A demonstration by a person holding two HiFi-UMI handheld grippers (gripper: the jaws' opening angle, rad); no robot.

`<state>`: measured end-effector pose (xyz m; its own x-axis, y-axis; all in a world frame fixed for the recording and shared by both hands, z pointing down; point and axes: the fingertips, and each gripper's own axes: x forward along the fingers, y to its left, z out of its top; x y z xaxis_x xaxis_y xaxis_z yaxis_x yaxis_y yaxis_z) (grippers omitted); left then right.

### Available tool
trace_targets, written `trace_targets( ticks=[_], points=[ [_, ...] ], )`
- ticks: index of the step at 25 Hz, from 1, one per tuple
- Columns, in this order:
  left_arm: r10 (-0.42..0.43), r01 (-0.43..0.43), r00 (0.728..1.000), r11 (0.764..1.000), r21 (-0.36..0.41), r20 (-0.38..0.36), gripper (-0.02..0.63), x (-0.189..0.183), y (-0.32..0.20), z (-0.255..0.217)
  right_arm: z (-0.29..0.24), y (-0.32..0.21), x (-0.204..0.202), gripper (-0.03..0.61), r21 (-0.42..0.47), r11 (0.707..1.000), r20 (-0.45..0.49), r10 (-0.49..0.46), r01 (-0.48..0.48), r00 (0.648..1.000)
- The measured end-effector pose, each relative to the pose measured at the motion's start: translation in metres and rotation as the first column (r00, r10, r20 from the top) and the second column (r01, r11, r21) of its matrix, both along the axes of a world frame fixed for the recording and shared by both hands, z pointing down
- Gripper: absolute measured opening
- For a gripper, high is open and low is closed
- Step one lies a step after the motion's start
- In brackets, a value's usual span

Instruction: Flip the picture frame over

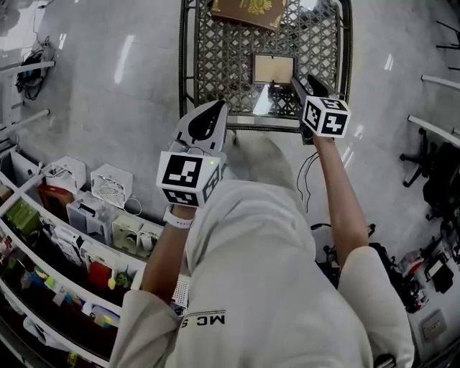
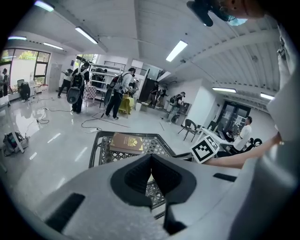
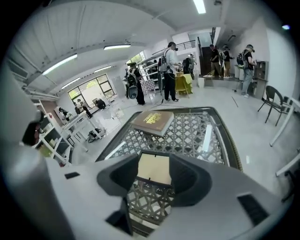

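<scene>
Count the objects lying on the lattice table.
2. A picture frame lies flat near the middle of the table, and a brown book lies at its far end. Part of the near edge is hidden.

Perhaps "MC" on shirt (image 1: 251, 273)

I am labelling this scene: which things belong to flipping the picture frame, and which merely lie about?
Job: picture frame, lying on the lattice table; open right gripper; shut left gripper.
Lying about: brown book; shelf boxes; floor cables.
</scene>
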<state>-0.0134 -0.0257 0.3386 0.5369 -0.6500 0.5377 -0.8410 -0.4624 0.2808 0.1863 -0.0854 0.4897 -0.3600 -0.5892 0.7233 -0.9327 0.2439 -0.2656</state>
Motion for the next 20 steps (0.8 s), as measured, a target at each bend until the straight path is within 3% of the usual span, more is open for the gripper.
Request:
trace_targets(
  ticks=[7,13,20],
  points=[
    [-0.034,0.036,0.999,0.997,0.069,-0.027,0.02,0.0,0.013,-0.044,-0.066,0.025,-0.007,0.19,0.095,0.99,-0.13,-0.096,0.109,0.987],
    [-0.04,0.043,0.999,0.991,0.123,-0.032,0.021,-0.002,0.021,-0.069,-0.114,0.043,-0.017,0.108,0.179,0.975,-0.144,-0.105,0.131,0.984],
    [-0.02,0.023,1.0,0.985,0.171,-0.018,0.02,-0.001,0.024,-0.088,-0.167,0.054,-0.025,0.04,0.276,0.955,-0.097,-0.081,0.105,0.992]
  ],
)
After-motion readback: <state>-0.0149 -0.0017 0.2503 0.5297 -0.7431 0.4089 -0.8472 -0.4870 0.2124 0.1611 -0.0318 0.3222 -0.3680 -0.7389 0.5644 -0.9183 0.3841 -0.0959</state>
